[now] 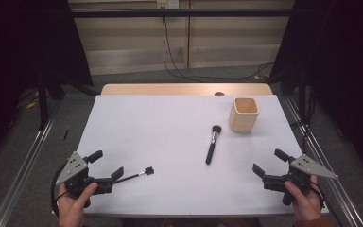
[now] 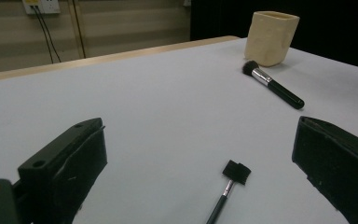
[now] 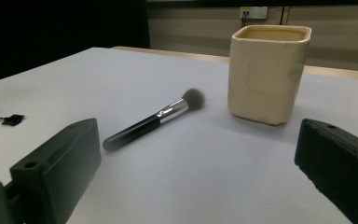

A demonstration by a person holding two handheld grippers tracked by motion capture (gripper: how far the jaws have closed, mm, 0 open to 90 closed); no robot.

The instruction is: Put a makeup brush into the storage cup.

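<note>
A large makeup brush (image 1: 212,143) (image 2: 272,84) (image 3: 154,120) with a black handle and silver ferrule lies on the white table mat (image 1: 170,137), bristles toward a cream square cup (image 1: 244,114) (image 2: 271,37) (image 3: 268,72) standing upright at the back right. A small flat-headed black brush (image 1: 139,174) (image 2: 228,189) (image 3: 4,119) lies just ahead of my left gripper (image 1: 106,164) (image 2: 200,163), which stands open at the front left with nothing between its jaws. At the front right my right gripper (image 1: 270,162) (image 3: 200,158) is open and empty, facing the large brush and the cup.
The mat covers a wooden table whose bare back edge (image 1: 184,89) shows behind it. Metal rails (image 1: 23,165) run along both sides. Cables (image 1: 179,71) trail over the grey floor behind, below a wall socket. Dark curtains (image 1: 23,42) hang left and right.
</note>
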